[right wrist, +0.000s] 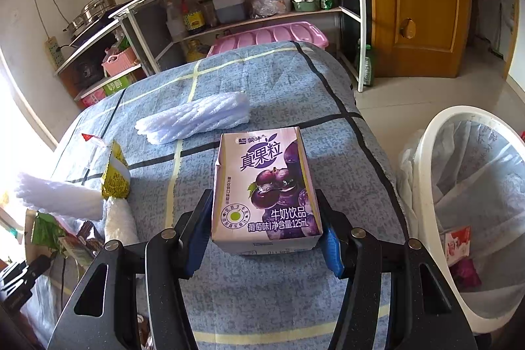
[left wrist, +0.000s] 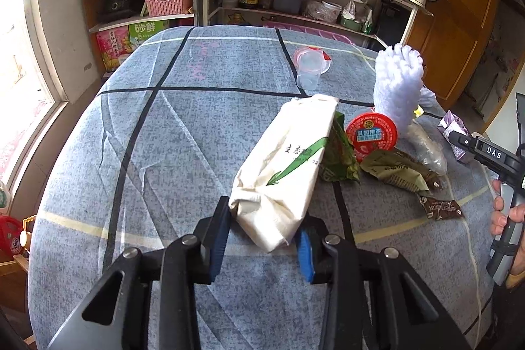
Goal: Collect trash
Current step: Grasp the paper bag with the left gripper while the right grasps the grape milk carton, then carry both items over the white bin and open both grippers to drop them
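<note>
Currently we hold the left gripper (left wrist: pixel 262 238) closed on the near end of a cream tissue pack (left wrist: pixel 285 166), which lies across the blue checked tablecloth (left wrist: pixel 170 133). Our right gripper (right wrist: pixel 264 238) clamps a purple grape milk carton (right wrist: pixel 265 186) by both sides. Beside the table, on the right, stands a white lined trash bin (right wrist: pixel 426 186). Wrappers and a red-lidded cup (left wrist: pixel 371 133) lie just beyond the tissue pack.
</note>
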A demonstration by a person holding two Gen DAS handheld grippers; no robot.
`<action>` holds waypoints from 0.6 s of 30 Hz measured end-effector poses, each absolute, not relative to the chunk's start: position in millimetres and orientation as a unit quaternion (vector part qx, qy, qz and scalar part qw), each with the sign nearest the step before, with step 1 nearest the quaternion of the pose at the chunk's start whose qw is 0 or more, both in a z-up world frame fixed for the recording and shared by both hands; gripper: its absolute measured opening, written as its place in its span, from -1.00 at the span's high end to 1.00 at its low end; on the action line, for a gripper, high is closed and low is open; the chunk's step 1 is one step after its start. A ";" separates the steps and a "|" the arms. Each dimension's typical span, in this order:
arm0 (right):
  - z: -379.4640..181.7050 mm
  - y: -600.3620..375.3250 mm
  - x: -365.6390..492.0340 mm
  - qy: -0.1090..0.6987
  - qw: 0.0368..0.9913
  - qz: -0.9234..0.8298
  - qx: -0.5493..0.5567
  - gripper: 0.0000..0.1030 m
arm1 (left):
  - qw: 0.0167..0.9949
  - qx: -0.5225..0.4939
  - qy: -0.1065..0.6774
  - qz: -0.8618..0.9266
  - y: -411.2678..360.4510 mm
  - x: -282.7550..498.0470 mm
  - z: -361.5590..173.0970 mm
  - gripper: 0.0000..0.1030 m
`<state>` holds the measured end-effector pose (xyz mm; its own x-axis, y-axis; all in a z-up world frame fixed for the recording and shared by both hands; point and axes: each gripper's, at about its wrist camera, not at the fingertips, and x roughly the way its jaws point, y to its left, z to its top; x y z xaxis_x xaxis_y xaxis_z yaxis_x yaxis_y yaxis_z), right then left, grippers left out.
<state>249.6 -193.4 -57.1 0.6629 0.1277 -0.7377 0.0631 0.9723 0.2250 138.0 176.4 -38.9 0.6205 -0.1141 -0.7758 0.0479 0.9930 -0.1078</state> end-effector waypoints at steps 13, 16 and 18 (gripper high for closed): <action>-45.9 -201.4 219.7 0.394 0.912 0.042 0.105 -0.12 | 0.909 -0.067 0.409 -0.047 162.6 109.9 -18.3 0.28; -39.3 -205.0 209.2 0.386 0.916 0.048 0.103 -0.12 | 0.914 -0.073 0.396 -0.049 157.7 102.2 -8.2 0.28; -35.6 -208.5 200.9 0.382 0.917 0.053 0.102 -0.13 | 0.919 -0.077 0.384 -0.049 154.8 96.6 0.5 0.28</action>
<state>200.9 -208.5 -35.6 0.7030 0.1750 -0.6893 -0.0197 0.9737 0.2271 96.6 154.8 0.5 0.7001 -0.1501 -0.6981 0.0311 0.9831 -0.1802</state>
